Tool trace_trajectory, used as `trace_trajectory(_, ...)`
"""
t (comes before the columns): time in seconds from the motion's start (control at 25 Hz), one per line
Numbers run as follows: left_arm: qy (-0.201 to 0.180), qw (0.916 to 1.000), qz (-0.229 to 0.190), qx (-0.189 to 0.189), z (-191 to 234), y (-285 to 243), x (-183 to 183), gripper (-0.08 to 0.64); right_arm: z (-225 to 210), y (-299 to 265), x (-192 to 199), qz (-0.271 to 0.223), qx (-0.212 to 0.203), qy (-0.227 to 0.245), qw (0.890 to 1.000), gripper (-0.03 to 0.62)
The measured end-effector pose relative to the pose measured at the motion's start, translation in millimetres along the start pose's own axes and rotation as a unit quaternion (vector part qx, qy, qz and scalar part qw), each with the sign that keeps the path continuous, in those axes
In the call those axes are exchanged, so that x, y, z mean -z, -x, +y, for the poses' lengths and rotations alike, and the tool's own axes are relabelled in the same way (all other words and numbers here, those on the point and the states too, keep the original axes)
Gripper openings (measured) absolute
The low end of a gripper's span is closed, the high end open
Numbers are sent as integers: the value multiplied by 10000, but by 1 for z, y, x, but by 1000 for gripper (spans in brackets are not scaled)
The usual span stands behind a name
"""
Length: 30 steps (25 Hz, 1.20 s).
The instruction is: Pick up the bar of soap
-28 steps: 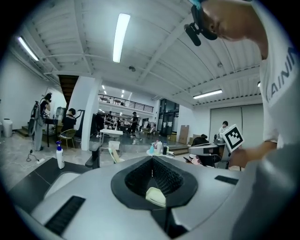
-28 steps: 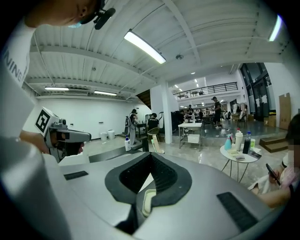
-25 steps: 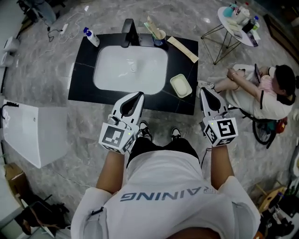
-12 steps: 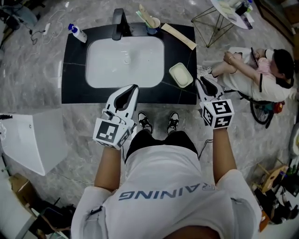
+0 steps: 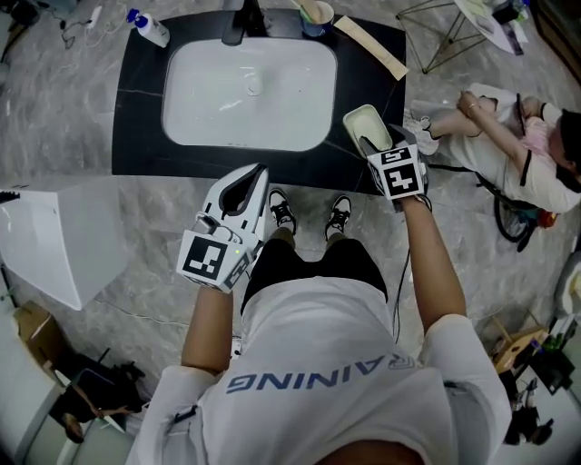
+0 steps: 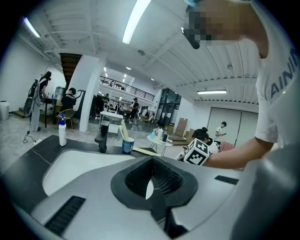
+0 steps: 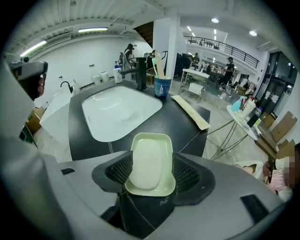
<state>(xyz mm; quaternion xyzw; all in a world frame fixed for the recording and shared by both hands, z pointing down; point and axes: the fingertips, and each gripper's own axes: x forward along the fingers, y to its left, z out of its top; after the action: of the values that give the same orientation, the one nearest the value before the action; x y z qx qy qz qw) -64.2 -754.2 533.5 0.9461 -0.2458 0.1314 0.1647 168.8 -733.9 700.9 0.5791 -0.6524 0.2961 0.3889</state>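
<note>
A pale bar of soap lies in a light green dish on the black counter, right of the sink. In the head view the dish sits at the counter's right front corner. My right gripper points steeply down over it. Its jaws have just been opening and now stand wide on either side of the dish and soap, not pressing on them. The right gripper overlaps the dish's near end in the head view. My left gripper hangs shut and empty before the counter's front edge, and the left gripper view shows its jaws closed together.
A white sink basin is set in the black counter. At the back stand a faucet, a spray bottle, a blue cup and a wooden strip. A person sits to the right; a white box lies at left.
My right gripper has dropped and tipped downward to the soap dish, and its jaws have gone from shut to wide open. The left gripper has sunk a little.
</note>
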Motion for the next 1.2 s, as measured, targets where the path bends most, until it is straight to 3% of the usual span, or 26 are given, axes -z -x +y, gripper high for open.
trace_trajectory(0.4, 188, 9998, 72, -87, 25, -7, 11, 8, 7, -30, 6, 505, -261, -191, 9982, 255)
trace_trajectory(0.52, 217, 9997, 53, -50, 27, -9, 10, 8, 5, -33, 9, 547, -479, -540, 9959, 256)
trace_trajectory(0.76, 294, 9995, 74, -28, 34, -11, 13, 8, 6, -42, 16, 695, -1229, -1324, 9811, 257)
trace_trajectory(1.04, 352, 9994, 50, -17, 31, -12, 13, 8, 3, -38, 5, 765, -1059, -1374, 9819, 261)
trace_trajectory(1.2, 349, 9994, 51, -45, 29, -9, 12, 8, 3, -36, 10, 536, -959, -1156, 9872, 258)
